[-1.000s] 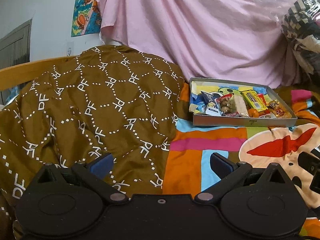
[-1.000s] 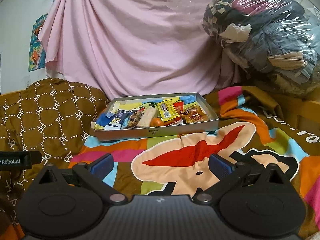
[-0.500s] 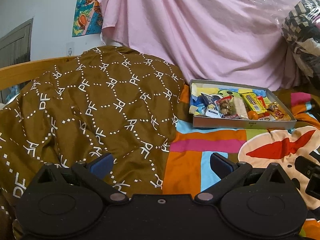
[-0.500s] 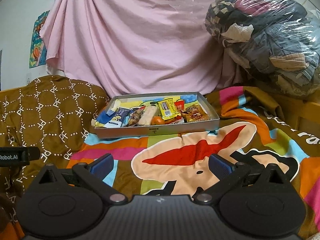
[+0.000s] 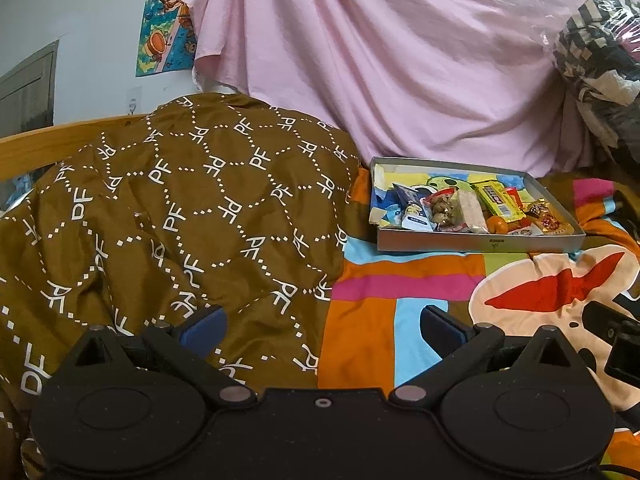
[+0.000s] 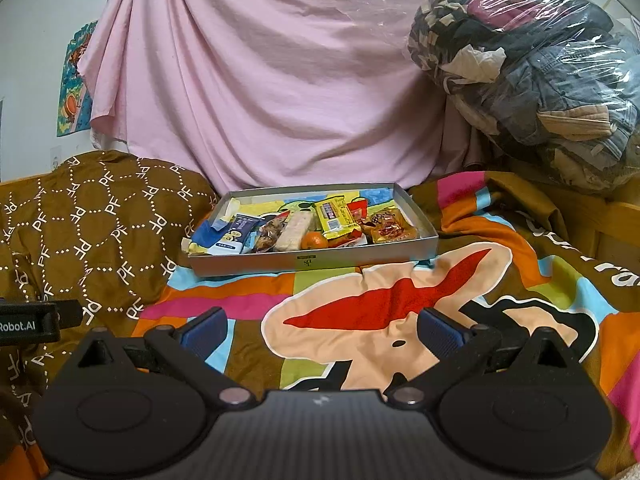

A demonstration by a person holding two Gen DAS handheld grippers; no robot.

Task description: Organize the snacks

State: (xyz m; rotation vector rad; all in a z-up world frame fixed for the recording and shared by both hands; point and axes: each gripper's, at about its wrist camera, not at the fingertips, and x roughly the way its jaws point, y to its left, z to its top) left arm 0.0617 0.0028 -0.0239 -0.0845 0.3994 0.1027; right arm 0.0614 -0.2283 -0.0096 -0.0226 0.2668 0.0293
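both claws, left claw (image 5: 322, 324) and right claw (image 6: 322, 326), are wide and empty; bring the right one slowly to the snack tray (image 6: 312, 262), far on the bed, choosing one packet only.

The brown quilt (image 5: 192, 216) carried white "PF" marks all over; a black device (image 6: 28, 326) at the left edge read "Robot.AI".
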